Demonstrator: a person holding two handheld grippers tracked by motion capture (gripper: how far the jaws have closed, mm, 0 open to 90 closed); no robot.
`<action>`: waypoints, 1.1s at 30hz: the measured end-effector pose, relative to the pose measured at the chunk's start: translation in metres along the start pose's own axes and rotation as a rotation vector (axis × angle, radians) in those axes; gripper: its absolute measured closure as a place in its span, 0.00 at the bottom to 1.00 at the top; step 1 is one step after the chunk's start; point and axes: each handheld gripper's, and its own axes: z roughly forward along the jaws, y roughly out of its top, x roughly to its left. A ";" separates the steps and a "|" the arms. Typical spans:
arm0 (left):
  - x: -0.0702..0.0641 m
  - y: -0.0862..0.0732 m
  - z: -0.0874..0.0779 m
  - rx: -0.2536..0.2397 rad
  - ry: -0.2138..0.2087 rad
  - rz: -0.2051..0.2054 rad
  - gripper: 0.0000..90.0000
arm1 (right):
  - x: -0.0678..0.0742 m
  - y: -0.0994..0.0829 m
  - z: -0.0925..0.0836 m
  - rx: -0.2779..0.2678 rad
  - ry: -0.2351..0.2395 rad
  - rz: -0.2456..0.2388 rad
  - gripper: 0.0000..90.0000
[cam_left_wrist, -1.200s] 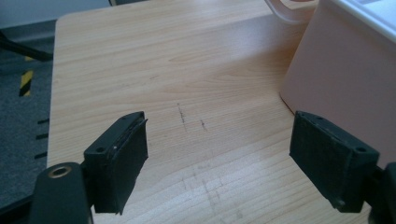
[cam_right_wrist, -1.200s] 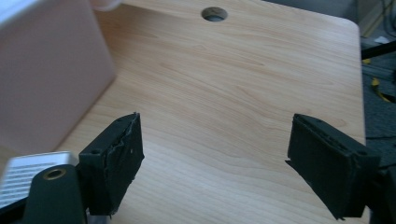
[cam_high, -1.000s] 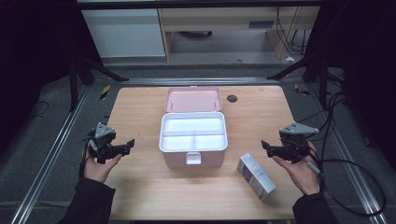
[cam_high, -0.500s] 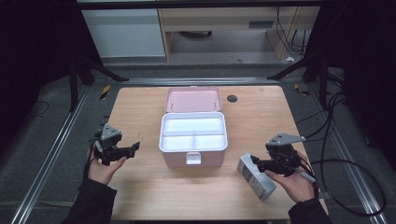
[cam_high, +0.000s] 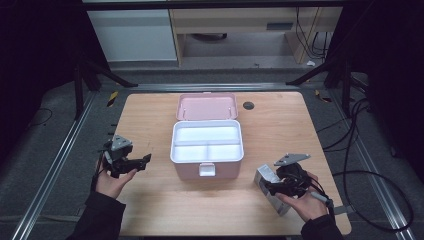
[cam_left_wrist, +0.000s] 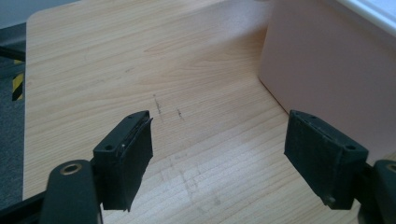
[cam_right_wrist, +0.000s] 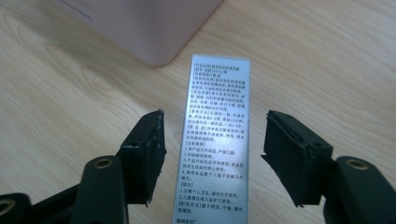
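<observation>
Since the earlier frame the right hand-held gripper has travelled from the right edge of the surface in toward the silver carton and dropped over it, its jaws closing as it came. The carton now lies flat between the two pads, with a gap showing on each side, so nothing is clamped yet. The left hand-held gripper hovers released over bare wood, with the pink wall of the storage box just ahead to its right.

The carton looks like thin printed cardboard: light, probably hollow around its contents, with a glossy face that may slide and walls that would dent under a hard squeeze. The long side faces, about mid-length where the pads already stand, seem the best hold, with only moderate pressure.

Beyond the right hand-held gripper's tips stands the open storage box, its white tray divided into compartments and its lid tilted back. The near wall and front latch lie between the carton and the tray, so the carton would need lifting over them.
</observation>
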 end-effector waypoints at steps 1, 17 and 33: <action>0.000 0.000 0.001 0.004 -0.004 0.002 0.26 | 0.001 -0.001 0.002 0.009 -0.003 -0.002 0.44; -0.004 -0.002 0.006 0.032 -0.018 0.024 0.26 | -0.001 -0.006 0.016 0.108 0.003 0.019 0.55; -0.005 -0.003 0.009 0.046 -0.022 0.033 0.27 | -0.001 -0.004 0.024 0.200 0.013 0.036 0.61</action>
